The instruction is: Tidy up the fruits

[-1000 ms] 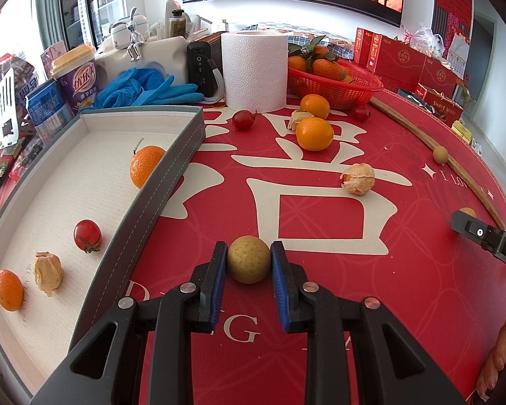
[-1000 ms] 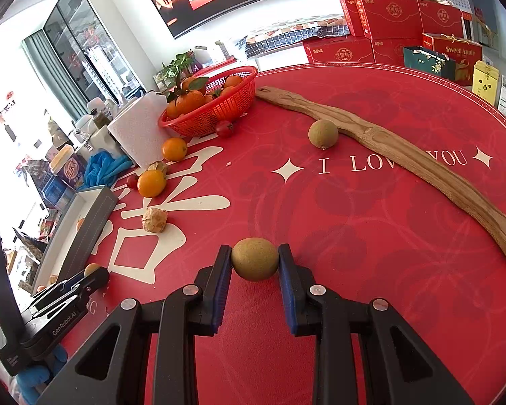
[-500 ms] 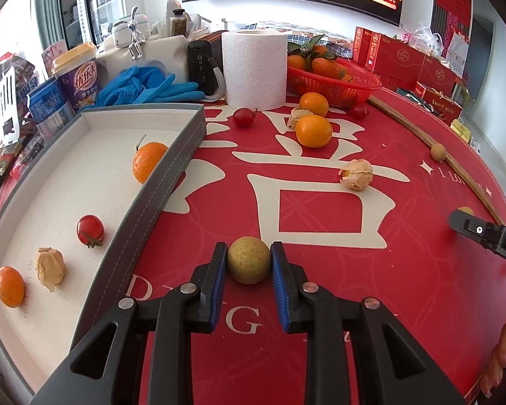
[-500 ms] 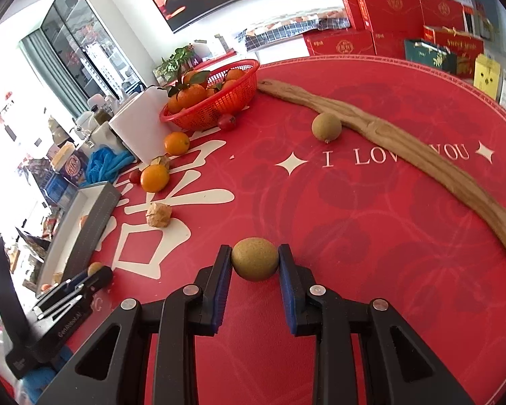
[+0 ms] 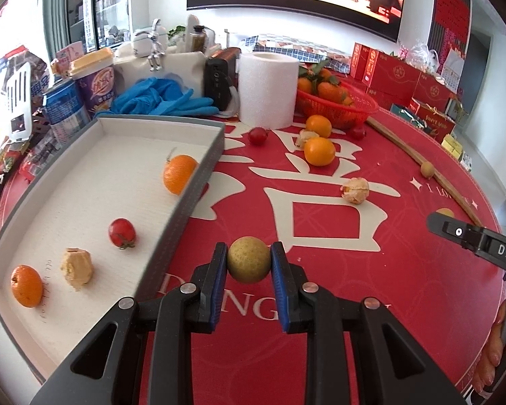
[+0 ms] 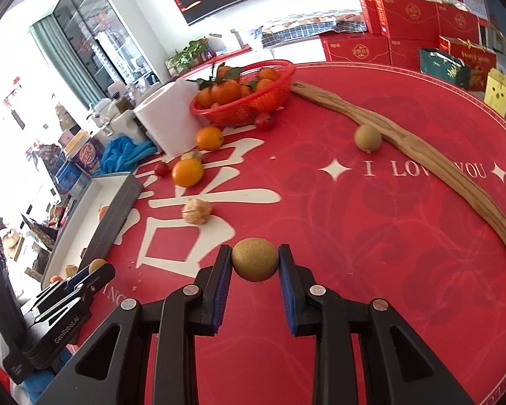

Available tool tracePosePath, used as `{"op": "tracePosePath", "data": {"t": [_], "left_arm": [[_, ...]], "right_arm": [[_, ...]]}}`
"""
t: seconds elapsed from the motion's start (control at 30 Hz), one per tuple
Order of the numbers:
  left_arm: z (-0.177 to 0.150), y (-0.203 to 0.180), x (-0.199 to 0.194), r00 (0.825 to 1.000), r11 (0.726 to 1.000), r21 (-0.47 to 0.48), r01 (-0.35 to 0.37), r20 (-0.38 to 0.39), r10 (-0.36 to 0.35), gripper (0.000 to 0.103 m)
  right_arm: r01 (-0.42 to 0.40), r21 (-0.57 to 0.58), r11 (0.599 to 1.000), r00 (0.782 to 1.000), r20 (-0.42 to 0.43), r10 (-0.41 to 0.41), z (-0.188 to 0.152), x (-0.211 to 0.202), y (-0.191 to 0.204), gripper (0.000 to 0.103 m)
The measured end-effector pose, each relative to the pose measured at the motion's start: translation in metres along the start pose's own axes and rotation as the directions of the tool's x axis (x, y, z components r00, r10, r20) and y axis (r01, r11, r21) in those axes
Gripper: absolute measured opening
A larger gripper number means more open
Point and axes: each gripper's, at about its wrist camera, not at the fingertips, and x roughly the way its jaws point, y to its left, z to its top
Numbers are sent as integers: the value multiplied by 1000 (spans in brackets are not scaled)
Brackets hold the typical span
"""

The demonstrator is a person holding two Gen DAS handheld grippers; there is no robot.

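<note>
My left gripper [image 5: 249, 263] is shut on a round tan-green fruit [image 5: 249, 259], held just right of the grey-rimmed white tray [image 5: 199, 185]. Inside the tray lie two oranges [image 5: 179, 178], a cherry tomato [image 5: 121, 233] and a peeled fruit [image 5: 77, 268]. My right gripper [image 6: 255, 264] is shut on a second tan-green fruit [image 6: 255, 259] above the red tablecloth. The left gripper [image 6: 94, 270] with its fruit shows at the lower left of the right wrist view. A third tan-green fruit [image 6: 367, 137] rests against the wooden stick [image 6: 455, 182].
Loose on the cloth are two oranges [image 5: 318, 151], a peeled fruit [image 5: 355, 190] and cherry tomatoes [image 5: 257, 135]. A red basket [image 6: 253, 101] of mandarins, a paper roll [image 5: 268, 88], blue gloves [image 5: 162, 99] and cups stand at the back. Red boxes [image 6: 411, 23] line the far right.
Both grippers have lifted a little with their fruits still held. In the left wrist view the tray and table contents have slid slightly down and nearer.
</note>
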Motion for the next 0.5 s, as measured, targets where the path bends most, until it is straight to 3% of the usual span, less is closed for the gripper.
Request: {"op": "tracePosePath", "data": {"t": [0.33,0.5], "left_arm": [[8,43,-22,998,999,-51,1,62,2,28],[13,78,-25,994,994,-97,-45,91,53,28]], "right_arm": [[-19,-95,995,999,-29,16,5,10,57,29],[-59,-172,983,998,-46,52,9,20,102,29]]}}
